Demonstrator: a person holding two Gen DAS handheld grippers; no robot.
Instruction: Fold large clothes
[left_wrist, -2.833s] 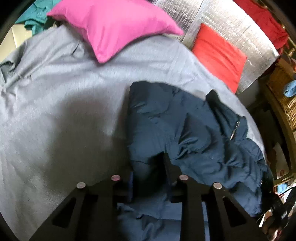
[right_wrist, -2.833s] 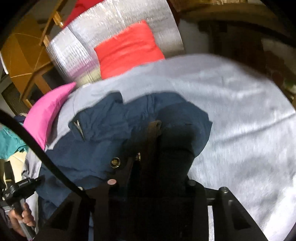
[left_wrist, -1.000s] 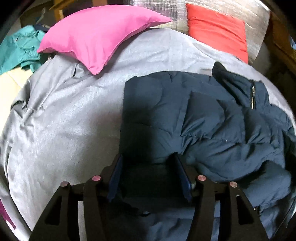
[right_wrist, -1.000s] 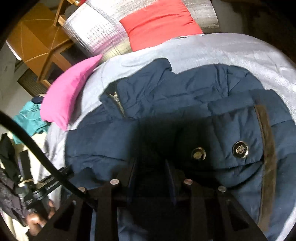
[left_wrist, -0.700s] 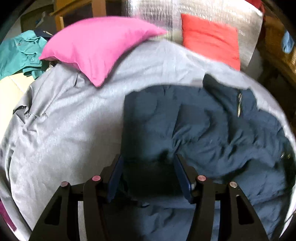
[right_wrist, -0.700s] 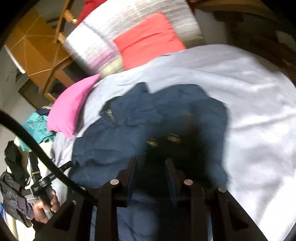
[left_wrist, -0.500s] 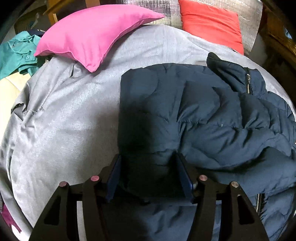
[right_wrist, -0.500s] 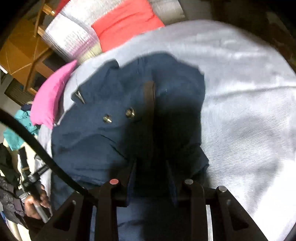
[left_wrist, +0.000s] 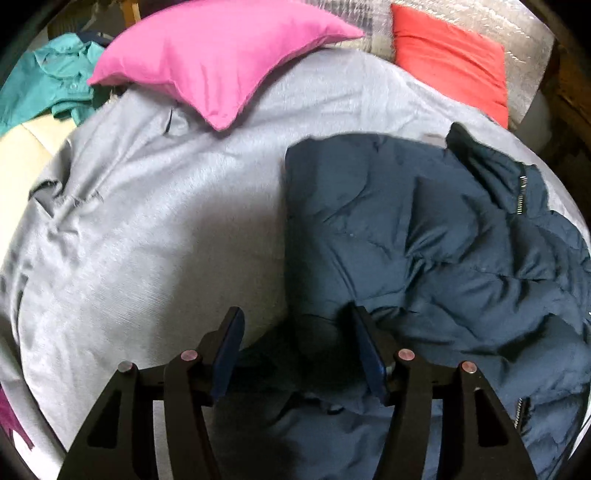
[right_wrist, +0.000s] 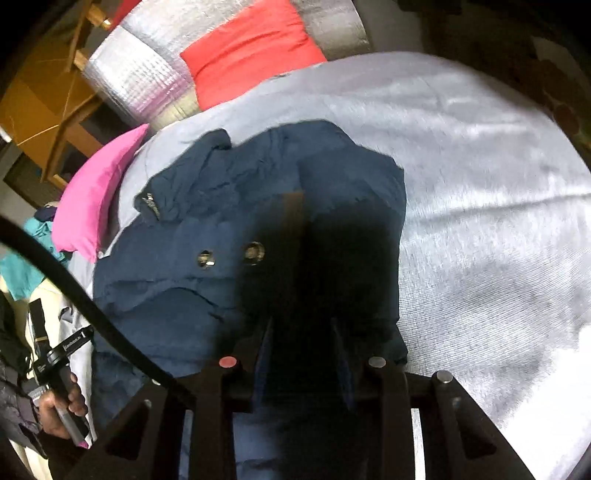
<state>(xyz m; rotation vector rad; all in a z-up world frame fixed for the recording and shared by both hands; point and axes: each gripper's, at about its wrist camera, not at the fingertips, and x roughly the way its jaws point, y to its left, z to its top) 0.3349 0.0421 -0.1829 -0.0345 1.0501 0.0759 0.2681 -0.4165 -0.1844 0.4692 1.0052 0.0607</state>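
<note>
Two grippers are in play, and both have navy jacket cloth between their fingers. My left gripper (left_wrist: 295, 354) stands about half open with a dark bunch of the jacket (left_wrist: 424, 236) in the gap; whether the pads bite, I cannot tell. My right gripper (right_wrist: 301, 354) has its jaws narrow and opening, deep in shadow, with cloth between them. The jacket lies rumpled on the grey bedspread (left_wrist: 147, 221), below the pink pillow (left_wrist: 218, 55) and the red cushion (left_wrist: 450, 70). I judge a side panel is being laid over, so the fold is only partly made. Next I should let go cleanly, then take a fresh edge and flatten the puffy quilting. Writing on my other hand's handle (right_wrist: 68, 349) is too small to read
</note>
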